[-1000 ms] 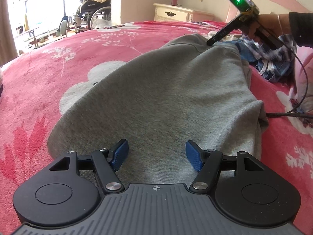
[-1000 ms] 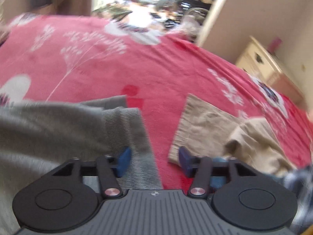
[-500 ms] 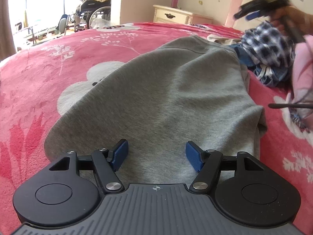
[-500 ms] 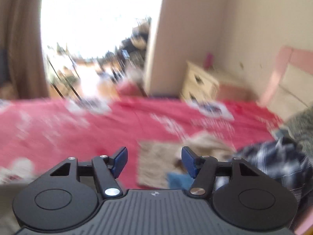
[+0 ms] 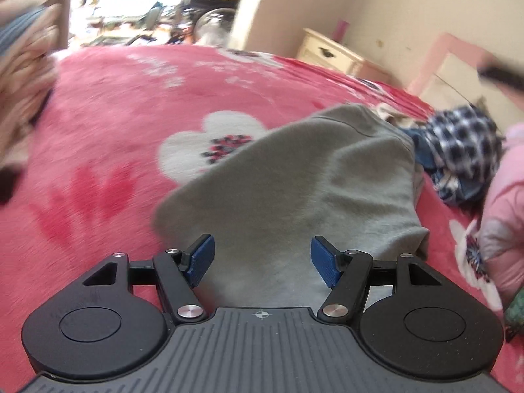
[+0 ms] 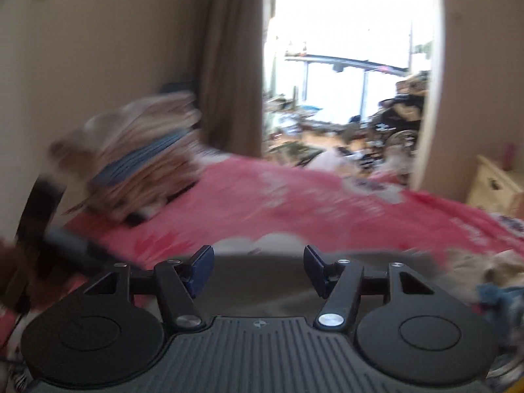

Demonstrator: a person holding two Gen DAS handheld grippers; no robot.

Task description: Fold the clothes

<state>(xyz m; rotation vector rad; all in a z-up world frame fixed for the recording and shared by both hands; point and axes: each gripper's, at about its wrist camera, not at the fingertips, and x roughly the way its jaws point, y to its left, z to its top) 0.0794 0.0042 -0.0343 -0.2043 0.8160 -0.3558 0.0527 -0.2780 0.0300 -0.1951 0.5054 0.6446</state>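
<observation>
Left wrist view: the left gripper (image 5: pixel 262 260) is seen angled downward over the near end of the grey garment (image 5: pixel 294 183), its blue pads spread apart with nothing pinched between them. The grey garment is laid flat on the pink flowered blanket (image 5: pixel 131 104). Beyond the garment's far right edge a checked shirt (image 5: pixel 458 144) is heaped, and a pink garment (image 5: pixel 504 216) is seen right of that. In the right wrist view, badly blurred, the right gripper (image 6: pixel 258 270) is held above the garment, its pads likewise spread and empty. A stack of folded clothes (image 6: pixel 140 163) is seen left of the garment, against a brown curtain (image 6: pixel 229 59). A cream nightstand (image 5: pixel 330 52) is placed behind the garment by the wall.
</observation>
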